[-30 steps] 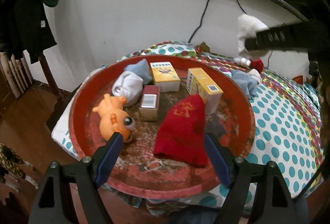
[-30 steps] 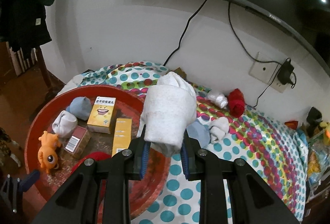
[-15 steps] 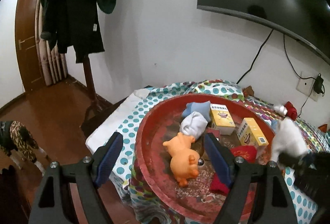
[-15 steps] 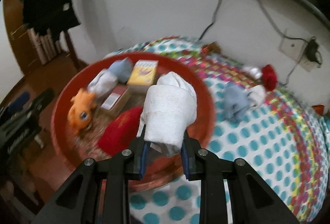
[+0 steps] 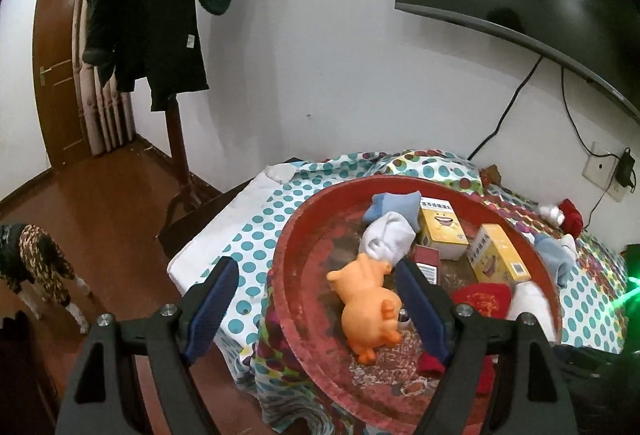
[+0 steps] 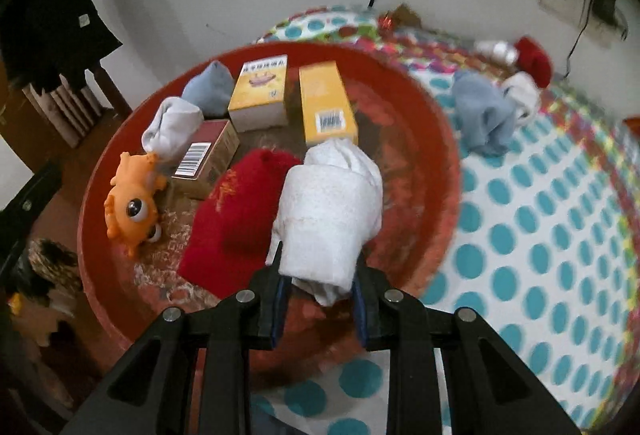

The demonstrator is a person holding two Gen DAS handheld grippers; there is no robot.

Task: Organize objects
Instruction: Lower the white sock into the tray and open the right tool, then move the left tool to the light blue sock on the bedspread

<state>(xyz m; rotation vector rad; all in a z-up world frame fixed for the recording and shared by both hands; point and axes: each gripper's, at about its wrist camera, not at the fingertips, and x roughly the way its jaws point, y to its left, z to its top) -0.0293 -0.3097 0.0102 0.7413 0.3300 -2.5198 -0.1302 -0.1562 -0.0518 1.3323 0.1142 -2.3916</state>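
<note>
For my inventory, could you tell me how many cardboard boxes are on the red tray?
3: yellow box at the back, orange box right of it, maroon box in front, near the toy.

The red tray (image 5: 288,299) is viewed from its near left edge, slanting down, by the left wrist camera; it (image 6: 440,139) is viewed steeply and closer from the near side by the right wrist camera. The tray is shared.

Orange toy (image 5: 366,305) in red tray (image 5: 296,315)
</note>
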